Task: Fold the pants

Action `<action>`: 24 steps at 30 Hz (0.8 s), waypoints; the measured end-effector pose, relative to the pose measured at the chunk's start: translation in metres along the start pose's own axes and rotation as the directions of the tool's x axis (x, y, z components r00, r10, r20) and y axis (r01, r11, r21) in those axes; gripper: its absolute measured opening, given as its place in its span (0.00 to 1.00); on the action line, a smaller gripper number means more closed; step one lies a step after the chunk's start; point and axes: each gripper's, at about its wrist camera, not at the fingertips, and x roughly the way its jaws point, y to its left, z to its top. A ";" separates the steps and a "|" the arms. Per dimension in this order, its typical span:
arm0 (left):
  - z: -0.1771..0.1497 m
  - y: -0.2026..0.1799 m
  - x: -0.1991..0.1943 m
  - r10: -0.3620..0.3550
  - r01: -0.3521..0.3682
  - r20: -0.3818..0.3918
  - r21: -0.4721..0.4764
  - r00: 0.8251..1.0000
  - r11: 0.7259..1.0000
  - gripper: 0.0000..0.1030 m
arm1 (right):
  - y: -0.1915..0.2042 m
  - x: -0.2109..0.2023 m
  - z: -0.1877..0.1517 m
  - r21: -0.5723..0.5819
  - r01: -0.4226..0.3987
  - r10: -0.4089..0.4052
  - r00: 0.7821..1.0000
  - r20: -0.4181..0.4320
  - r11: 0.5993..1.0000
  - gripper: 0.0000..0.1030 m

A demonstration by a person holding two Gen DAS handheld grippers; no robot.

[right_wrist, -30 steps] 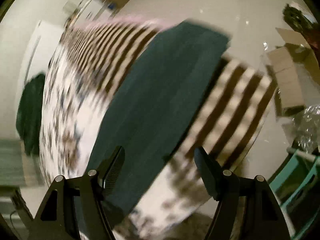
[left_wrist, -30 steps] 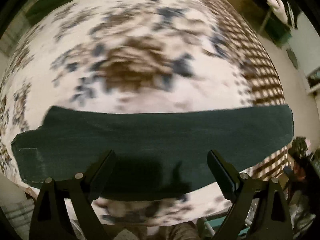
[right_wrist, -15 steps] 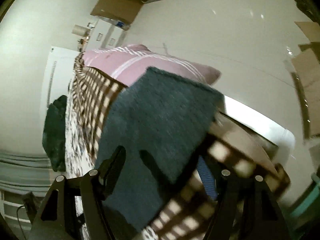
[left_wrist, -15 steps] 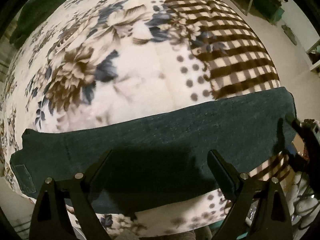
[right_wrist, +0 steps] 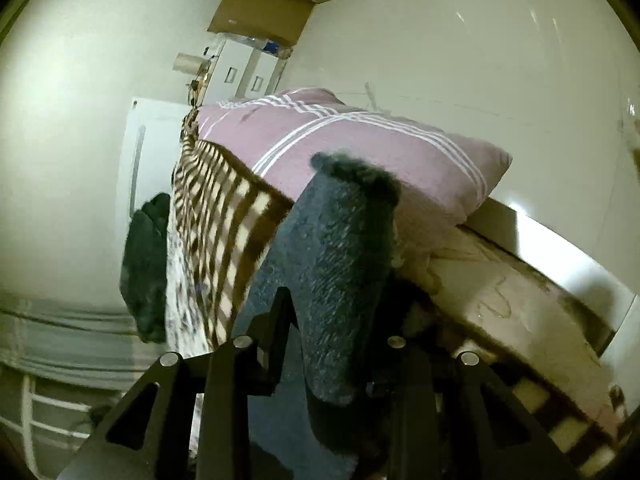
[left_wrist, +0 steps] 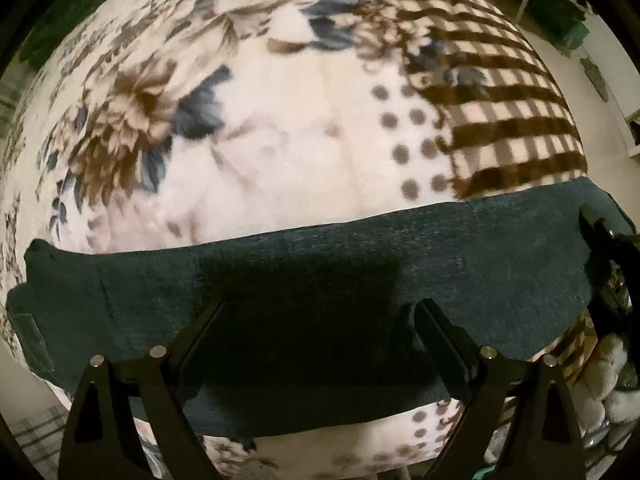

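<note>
Pants, soft and limp, bunch at one end as right tool has just closed on them; left tool gapes.

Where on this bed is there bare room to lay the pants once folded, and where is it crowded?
Free: the wide floral blanket beyond the pants, bordered by the checked part. Crowded: the bed's end, where the pink pillow lies and the right tongs have just been closing on the pants' end; also the dark clothes heap at the far edge.
</note>
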 end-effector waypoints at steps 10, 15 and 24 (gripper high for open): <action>0.014 0.059 -0.025 -0.035 0.037 0.022 -0.081 0.999 0.996 0.91 | 0.073 -0.050 -0.028 -0.179 0.060 -0.043 0.994 0.099 0.982 0.12; 0.016 0.117 -0.051 -0.044 0.053 0.060 -0.154 0.997 0.987 0.91 | 0.134 -0.078 -0.067 -0.316 0.092 -0.061 0.992 0.108 0.944 0.12; -0.030 0.229 -0.074 -0.011 0.033 0.080 -0.280 0.997 0.960 0.91 | 0.226 -0.040 -0.180 -0.554 0.141 -0.140 0.989 0.044 0.820 0.12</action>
